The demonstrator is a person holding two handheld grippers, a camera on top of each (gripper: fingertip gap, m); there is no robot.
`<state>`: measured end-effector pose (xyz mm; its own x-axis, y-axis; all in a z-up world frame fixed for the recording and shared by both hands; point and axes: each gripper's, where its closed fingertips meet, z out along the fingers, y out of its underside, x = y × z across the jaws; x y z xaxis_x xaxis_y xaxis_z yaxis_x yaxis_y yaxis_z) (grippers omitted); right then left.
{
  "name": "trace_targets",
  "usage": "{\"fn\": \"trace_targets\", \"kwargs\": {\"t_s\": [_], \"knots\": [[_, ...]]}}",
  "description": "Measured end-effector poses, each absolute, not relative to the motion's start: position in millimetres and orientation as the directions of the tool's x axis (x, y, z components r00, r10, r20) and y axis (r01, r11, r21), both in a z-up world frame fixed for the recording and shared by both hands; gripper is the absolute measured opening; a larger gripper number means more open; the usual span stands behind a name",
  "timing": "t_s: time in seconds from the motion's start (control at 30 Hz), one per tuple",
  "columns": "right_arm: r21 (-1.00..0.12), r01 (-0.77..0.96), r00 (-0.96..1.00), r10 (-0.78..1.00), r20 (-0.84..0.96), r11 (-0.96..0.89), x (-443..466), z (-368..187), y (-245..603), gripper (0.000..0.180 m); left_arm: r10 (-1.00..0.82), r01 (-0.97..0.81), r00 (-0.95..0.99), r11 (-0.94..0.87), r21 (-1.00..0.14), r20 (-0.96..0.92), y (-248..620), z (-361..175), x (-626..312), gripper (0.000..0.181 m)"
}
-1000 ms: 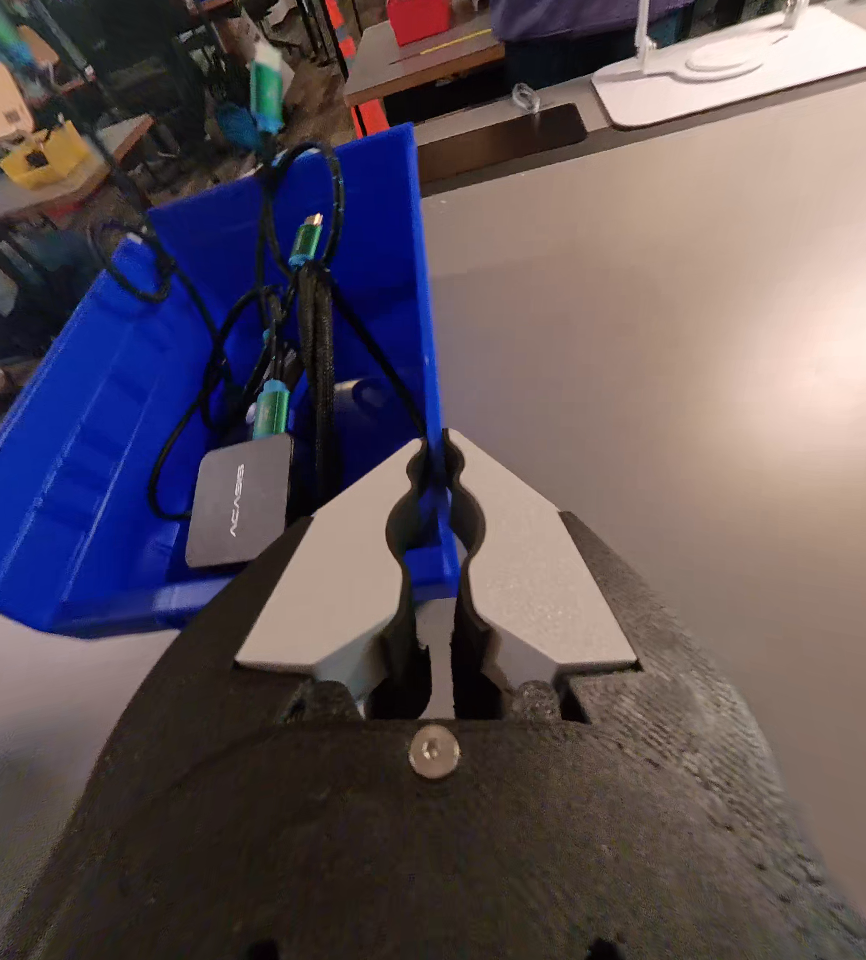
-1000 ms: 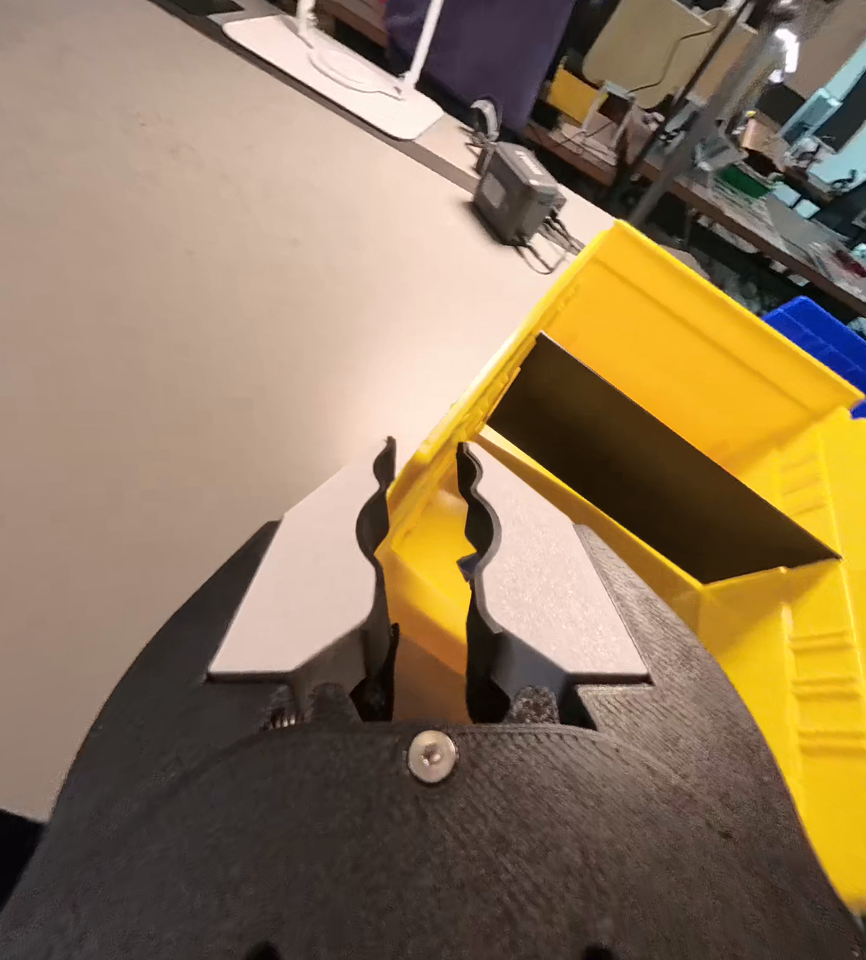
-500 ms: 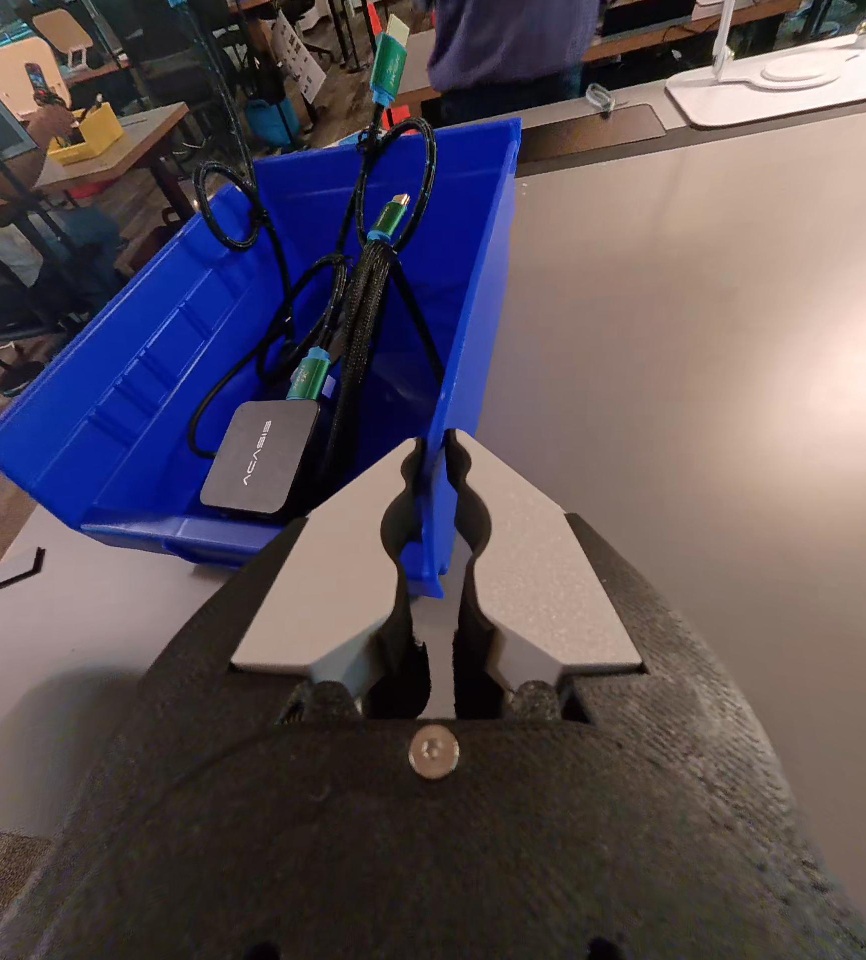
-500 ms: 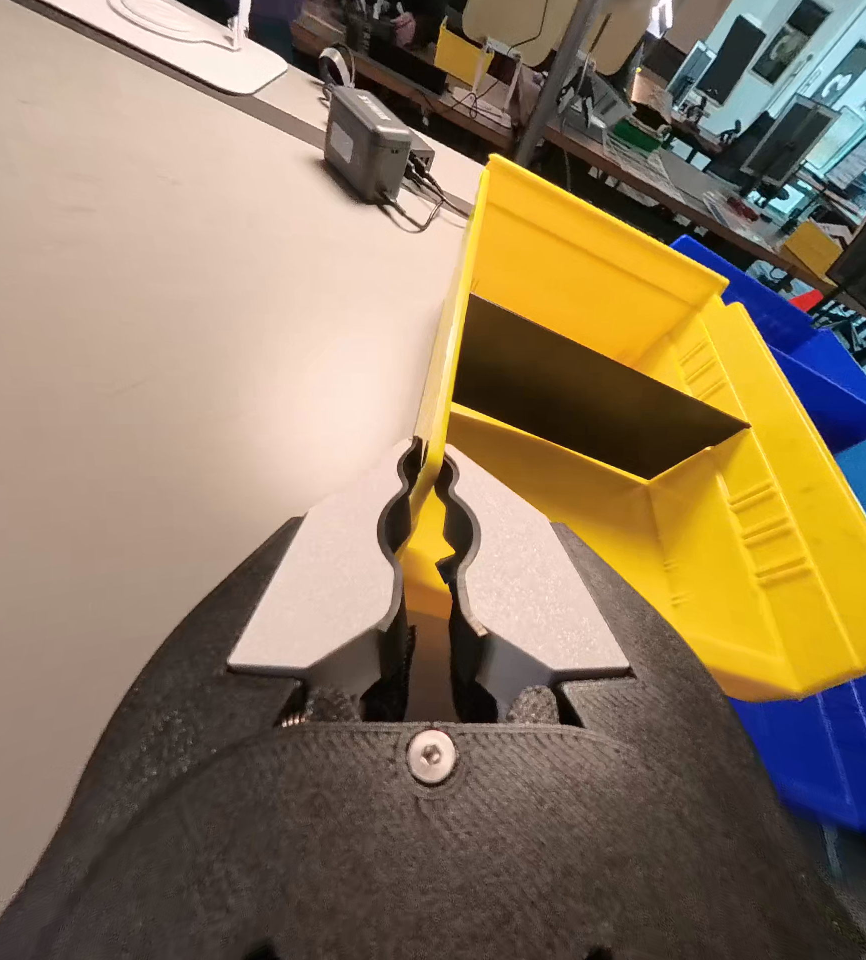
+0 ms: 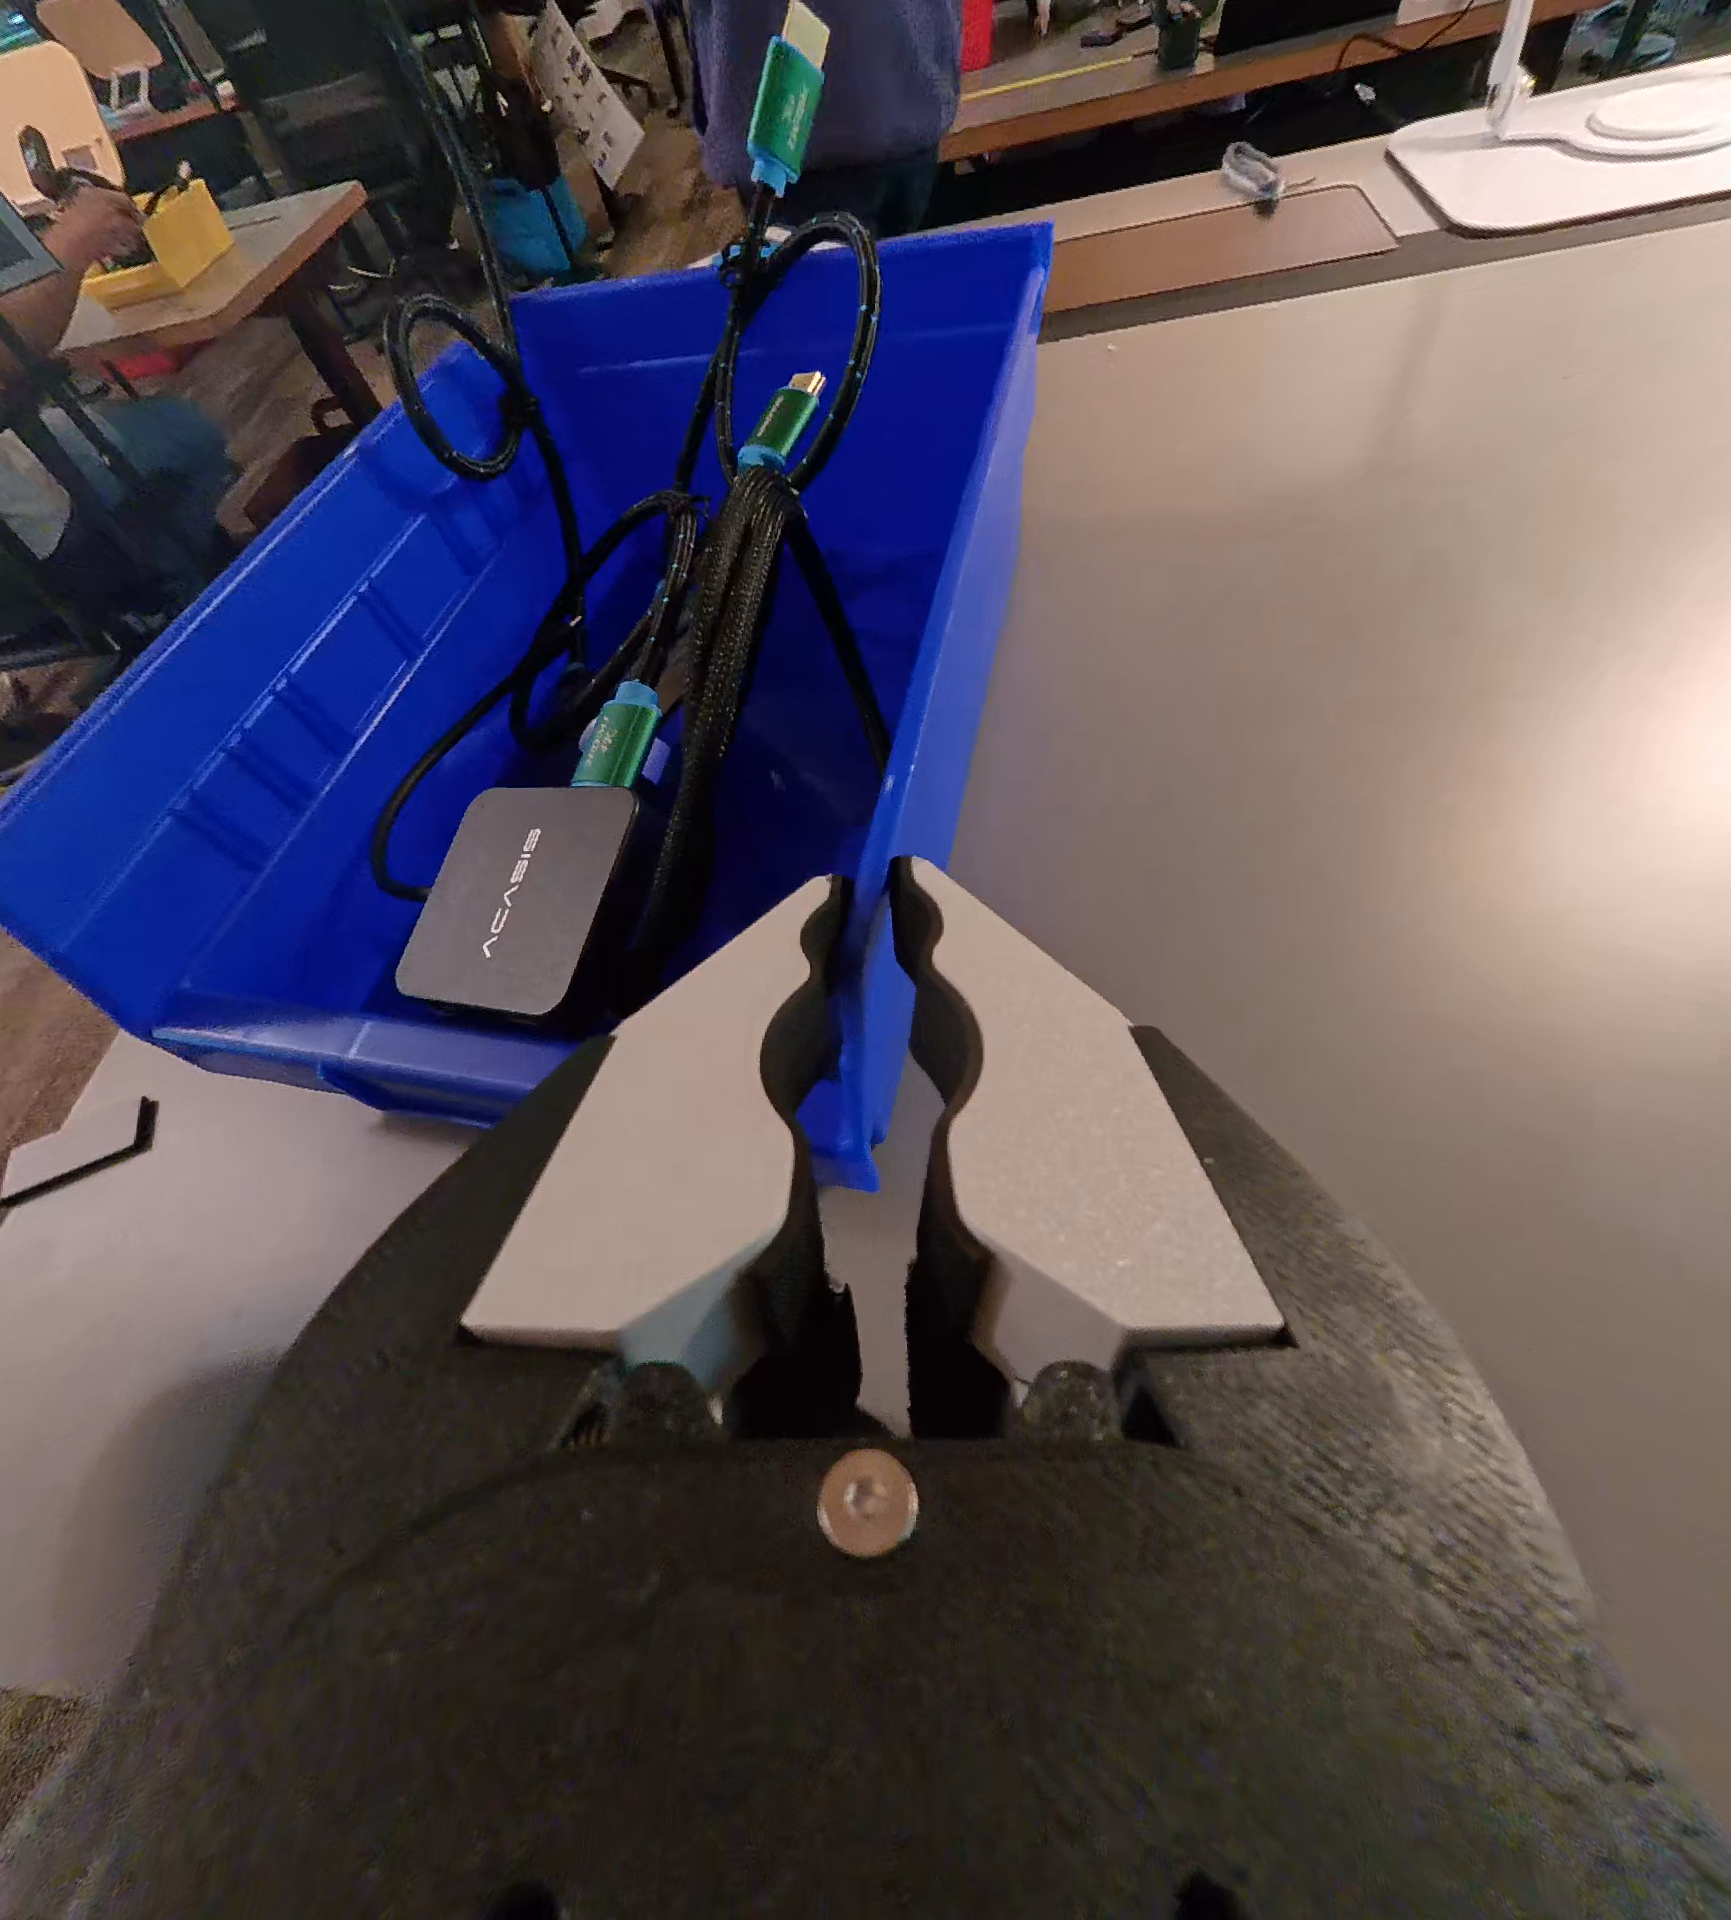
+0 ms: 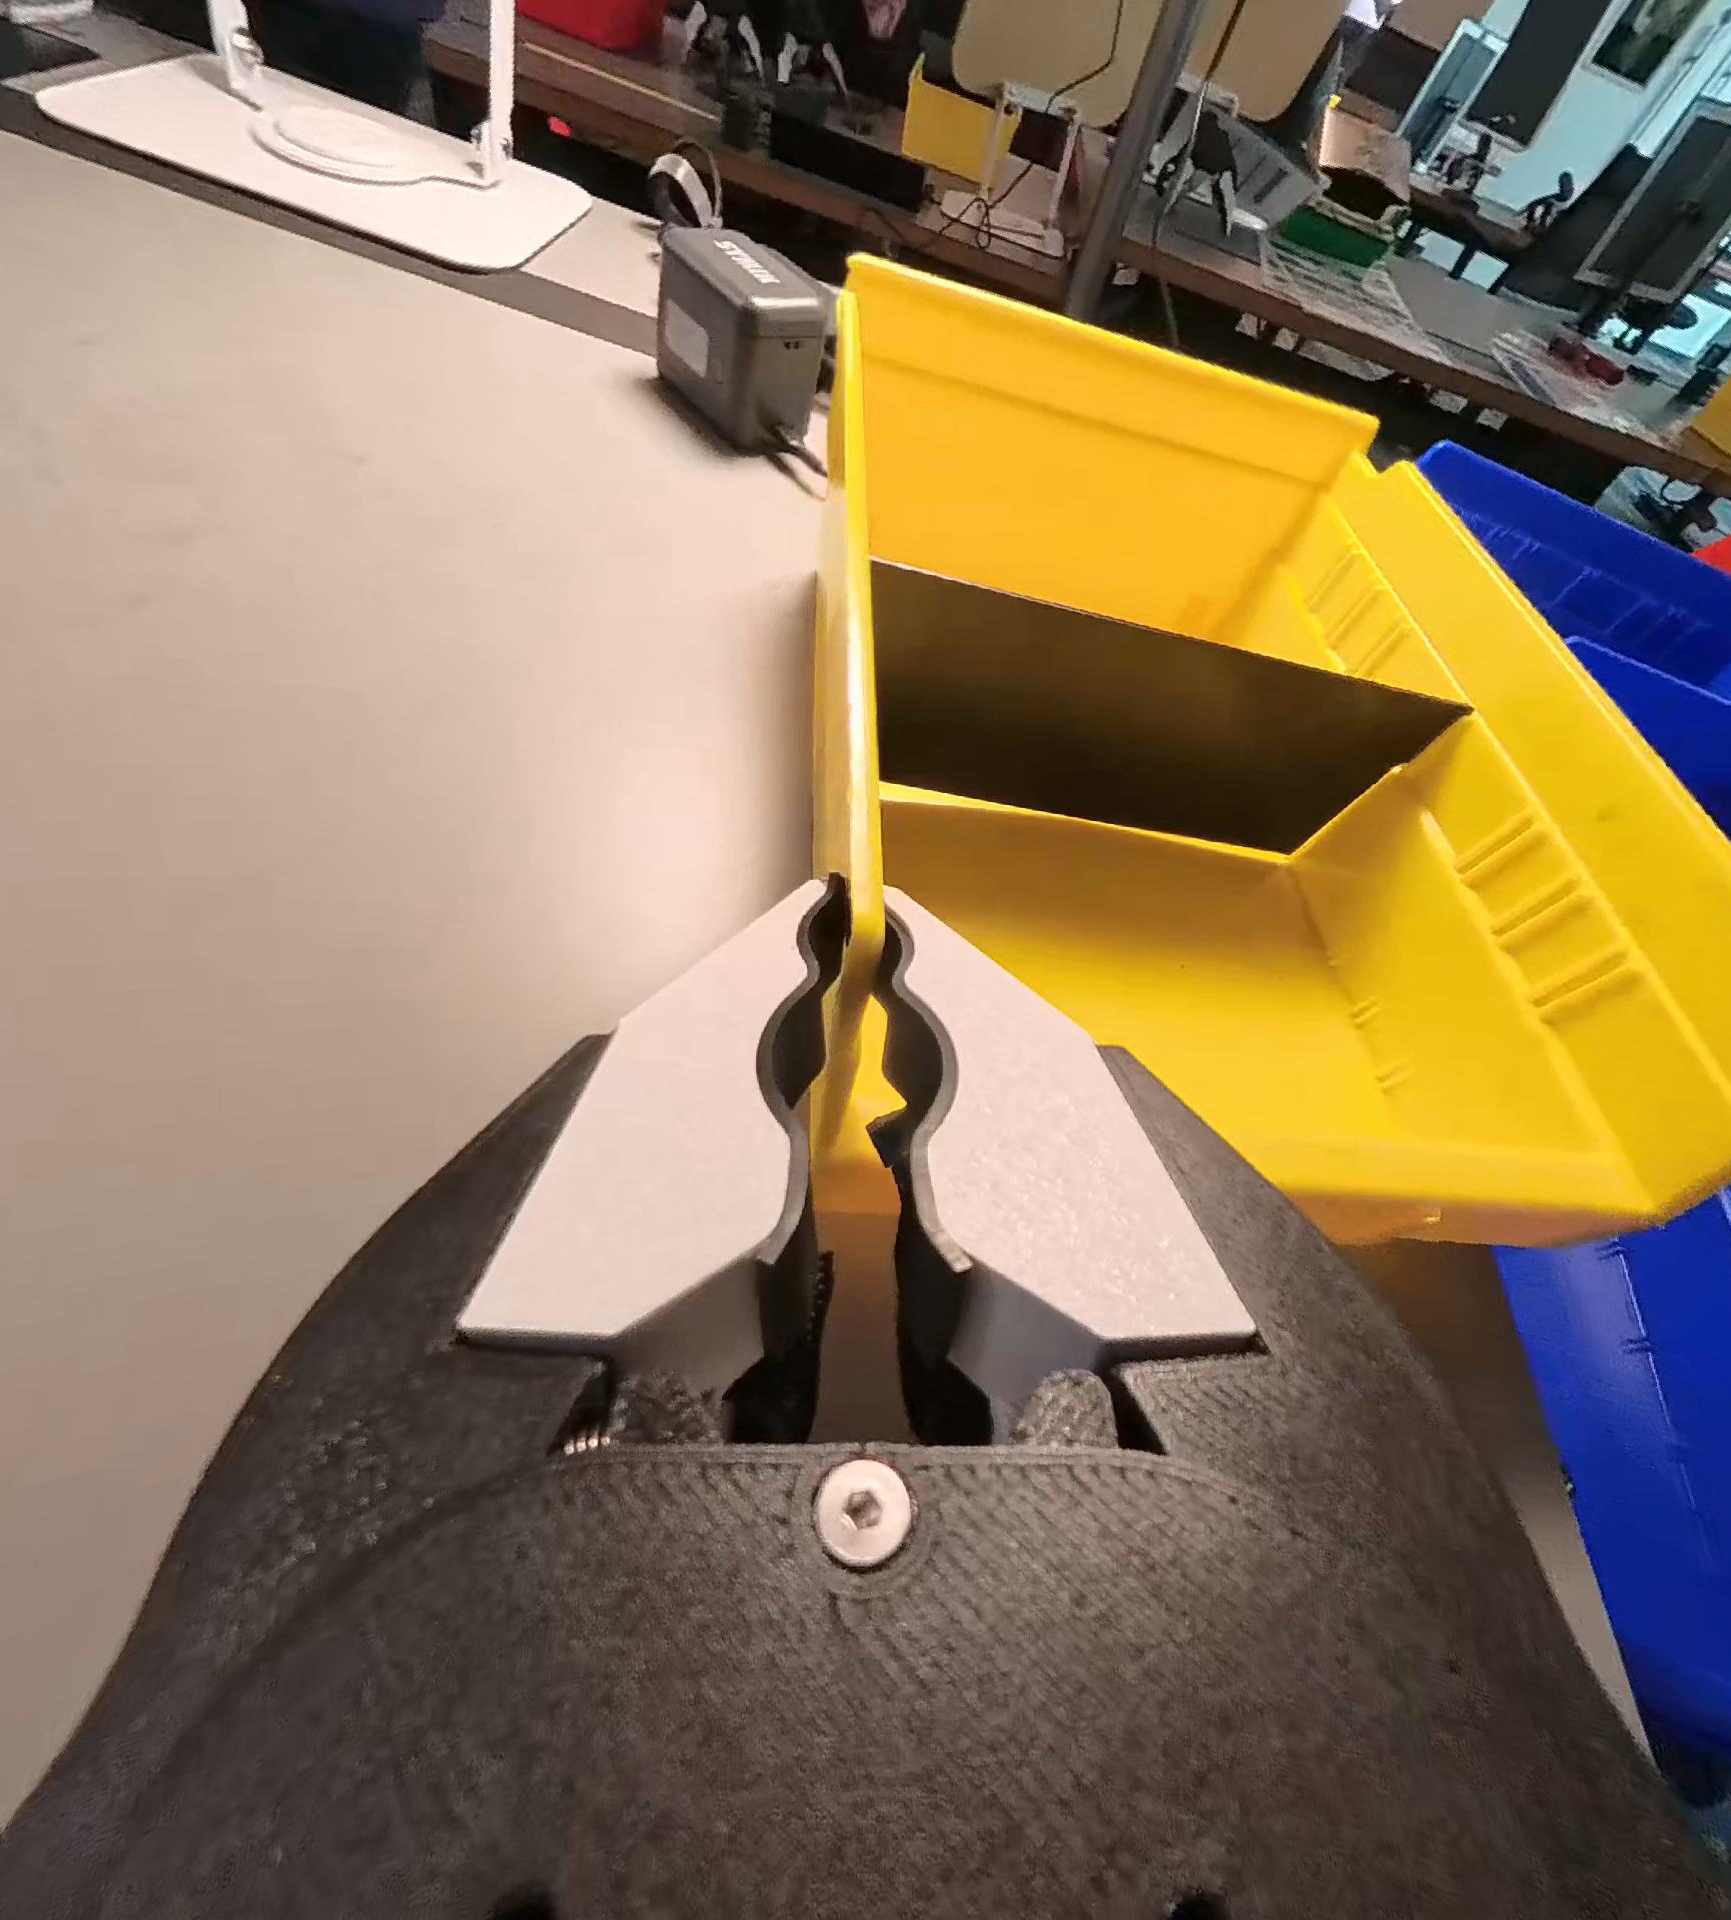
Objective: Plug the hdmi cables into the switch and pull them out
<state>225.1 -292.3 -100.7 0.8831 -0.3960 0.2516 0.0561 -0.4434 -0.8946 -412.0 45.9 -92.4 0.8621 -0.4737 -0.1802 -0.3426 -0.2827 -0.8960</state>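
Clamping the near right wall of the blue bin (image 5: pixel 248 790), the left claw (image 5: pixel 866 883) sat pinched narrow on that thin plastic edge, while the right claw (image 6: pixel 861 899) likewise gripped tight on the left wall of the yellow bin (image 6: pixel 1412 997). Inside the blue bin lay the switch (image 5: pixel 518 899), a flat dark grey box, with one green-shelled hdmi plug (image 5: pixel 615 740) sitting at its far edge, seemingly seated there though not clear enough to be sure. Rising from the tangle of black braided cables (image 5: pixel 726 644) stood a second green plug (image 5: pixel 776 421), loose and pointing up, and a third (image 5: pixel 786 104) poking well above the bin's back rim. Judged from this, hardly begun: both claws busy with bins rather than cables, so freeing a claw, lifting out the switch and doing the plugging and pulling all remained. Splitting the yellow bin crosswise was a black divider (image 6: pixel 1131 727), with nothing visible in either half. Further out on the grey desk (image 5: pixel 1412 727) sat a small grey box (image 6: pixel 741 312) with leads, a white stand base (image 6: pixel 321 156), and more blue bins (image 6: pixel 1671 1351) crowding the right side. Tangled cable loops looked the likeliest snag.
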Motion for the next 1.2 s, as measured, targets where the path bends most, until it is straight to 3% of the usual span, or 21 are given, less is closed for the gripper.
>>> {"fn": "trace_targets", "kwargs": {"t_s": [0.4,0.53,0.7,0.93,1.0,1.1,1.2], "knots": [[-0.890,0.078,0.867,-0.410,0.283,-0.450,226.9,-91.7,-292.6,0.005,-0.485,-0.291,0.866,-0.288,-0.912,-0.124,53.2,-88.9,-408.7,0.007],[-0.899,0.138,0.868,-0.387,0.312,-0.416,208.0,-53.7,-310.7,0.014,-0.585,-0.229,0.810,-0.258,-0.939,-0.037,28.4,-51.9,-405.7,0.030],[-0.909,0.166,0.959,-0.152,0.240,-0.382,150.1,-45.5,-274.7,0.018,-0.577,-0.226,0.816,-0.280,-0.933,-0.024,42.4,-22.0,-418.4,0.046],[-0.877,0.134,0.983,0.173,0.060,-0.462,74.6,-119.3,-192.4,0.023,-0.512,-0.231,0.857,-0.483,-0.845,0.059,127.8,-42.0,-434.0,0.068],[-0.866,0.130,0.978,0.205,0.033,-0.483,65.3,-133.0,-181.3,0.023,-0.583,-0.328,0.810,-0.546,-0.771,0.068,138.5,-61.8,-425.0,0.078],[-0.843,0.141,0.974,0.224,0.025,-0.520,60.1,-146.8,-175.8,0.023,-0.684,-0.549,0.726,-0.520,-0.655,-0.066,144.4,-89.3,-415.9,0.082],[-0.839,0.149,0.973,0.228,0.030,-0.523,59.9,-147.8,-175.2,0.023,-0.724,-0.653,0.670,-0.471,-0.593,-0.162,154.0,-104.6,-407.3,0.052]]}}
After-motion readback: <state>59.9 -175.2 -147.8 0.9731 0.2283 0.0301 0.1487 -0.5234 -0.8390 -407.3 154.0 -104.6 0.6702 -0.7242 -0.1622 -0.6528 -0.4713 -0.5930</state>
